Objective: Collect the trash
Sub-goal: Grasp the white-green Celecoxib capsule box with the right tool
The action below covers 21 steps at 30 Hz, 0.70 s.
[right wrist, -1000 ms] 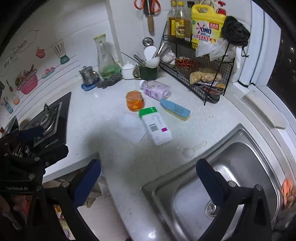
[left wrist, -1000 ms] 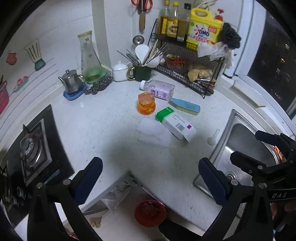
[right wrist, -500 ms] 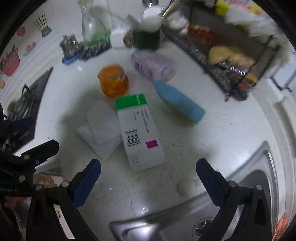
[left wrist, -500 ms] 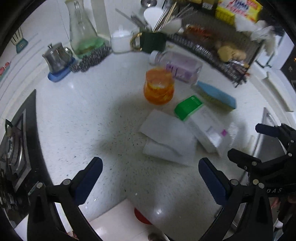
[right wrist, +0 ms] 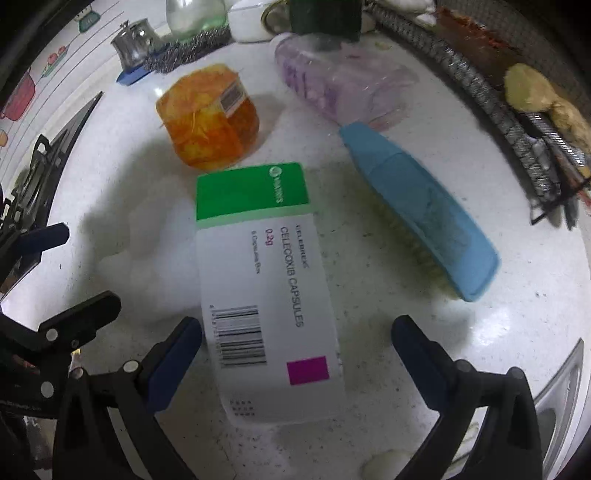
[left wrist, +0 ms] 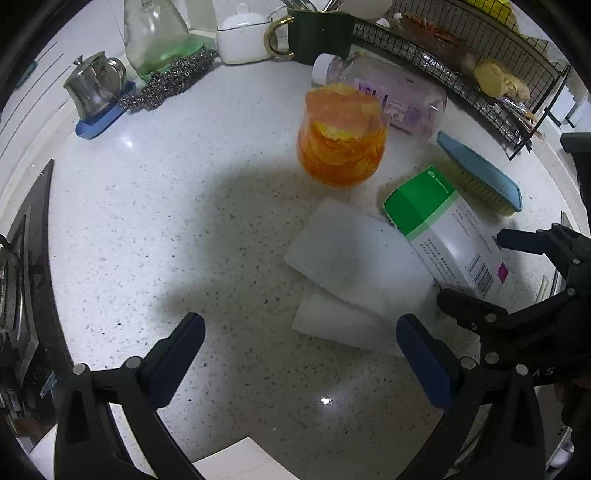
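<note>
Between right gripper point(right wrist: 295, 354) jaws: medicine box point(right wrist: 266, 295); both grippers agape; left gripper point(left wrist: 299, 354) beside tissue point(left wrist: 354, 273)

Location: a home kitchen. Evidence: a white speckled surface point(left wrist: 184, 206) adjoins a gas hob point(left wrist: 18, 266) at the left edge and a steel sink point(right wrist: 565, 380) at the right. Along the back wall stand a small metal teapot point(left wrist: 94, 86), a steel scourer point(left wrist: 166, 83), a glass carafe point(left wrist: 155, 33), a green mug point(left wrist: 319, 33) holding utensils, and a wire rack point(left wrist: 461, 74) with food. A scrub brush point(right wrist: 417, 206) lies on the surface. Cookware decals point(right wrist: 18, 96) mark the wall.
</note>
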Motion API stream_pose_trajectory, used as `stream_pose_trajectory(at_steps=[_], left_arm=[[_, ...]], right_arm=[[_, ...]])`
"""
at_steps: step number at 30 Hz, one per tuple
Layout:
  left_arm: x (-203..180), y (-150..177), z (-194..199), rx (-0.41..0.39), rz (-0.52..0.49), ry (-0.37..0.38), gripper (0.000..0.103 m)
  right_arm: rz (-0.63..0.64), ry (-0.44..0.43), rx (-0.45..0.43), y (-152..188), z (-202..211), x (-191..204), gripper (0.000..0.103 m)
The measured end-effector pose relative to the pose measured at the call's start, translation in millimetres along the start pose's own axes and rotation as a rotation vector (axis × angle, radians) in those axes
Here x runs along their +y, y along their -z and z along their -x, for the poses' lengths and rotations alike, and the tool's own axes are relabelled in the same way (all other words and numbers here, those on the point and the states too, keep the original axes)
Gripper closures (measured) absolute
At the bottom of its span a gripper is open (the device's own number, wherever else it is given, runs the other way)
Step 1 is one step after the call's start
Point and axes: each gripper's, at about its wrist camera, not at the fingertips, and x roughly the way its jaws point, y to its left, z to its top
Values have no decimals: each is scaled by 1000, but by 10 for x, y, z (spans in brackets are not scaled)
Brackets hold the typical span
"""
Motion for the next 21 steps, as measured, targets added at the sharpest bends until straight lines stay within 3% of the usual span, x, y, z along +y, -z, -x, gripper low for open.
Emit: stream_pose_trajectory(at_steps=[3, 4, 6, 12, 17, 21], left_arm=[[-13, 7, 5, 2, -8, -1, 0], [-20, 3, 11, 1, -12, -2, 0], [-39, 5, 46, -5, -20, -2, 0], [-205, -8, 220, -38, -70, 14, 0], [-428, -15, 437, -71, -136, 51, 0], [-675, -15, 553, -90, -205, 85, 0]], right_arm=[[6, -7, -5, -11, 3, 4, 2], [12, 1, -12, -12, 22, 13, 11], [26, 30, -34, -23, 77, 33, 41], [-27, -67, -41, 55, 249, -52, 42], [-99, -77, -105, 249, 626, -170, 42], [-172, -35, -163, 499, 939, -359, 42]])
